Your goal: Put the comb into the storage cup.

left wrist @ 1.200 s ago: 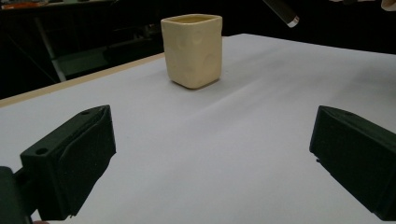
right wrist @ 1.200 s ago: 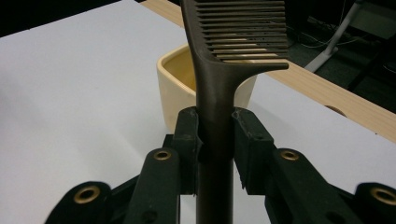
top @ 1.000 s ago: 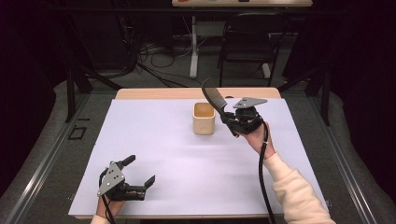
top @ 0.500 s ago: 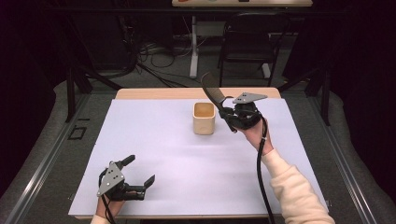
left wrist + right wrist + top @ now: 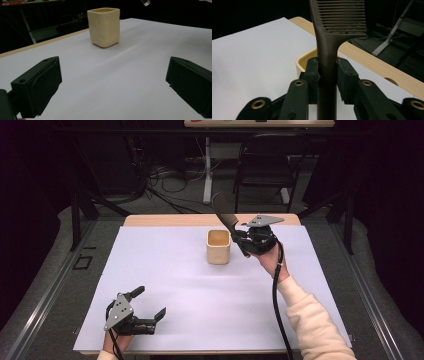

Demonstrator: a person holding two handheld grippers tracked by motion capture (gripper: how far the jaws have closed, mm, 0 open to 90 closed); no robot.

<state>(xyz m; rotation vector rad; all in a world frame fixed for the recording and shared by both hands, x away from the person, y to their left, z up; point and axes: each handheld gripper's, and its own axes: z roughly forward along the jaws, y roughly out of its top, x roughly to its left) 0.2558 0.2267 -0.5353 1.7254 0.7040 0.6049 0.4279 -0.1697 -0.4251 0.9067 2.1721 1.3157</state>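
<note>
White paper covered the desk, with a dark floor, cables and a chair beyond its far edge. At the near left corner the left gripper lay low over the paper, its jaws spread wide with nothing between them; in the left gripper view the cream cup stood upright well ahead of those jaws and a little left of their midline, with bare paper all the way between. Further right, near the far edge of the desk, that cup sat with its mouth up. Just right of it the right gripper was held up off the desk, jaws closed tight on the handle of a dark comb. The comb's long axis ran straight out along the jaws, teeth end farthest from the hand and tilted up and toward the left above the cup. In the right gripper view the cup's rim showed directly behind and below the jaws, so the cup lay just beyond the grip; the right hand was by far the nearer one to it.
</note>
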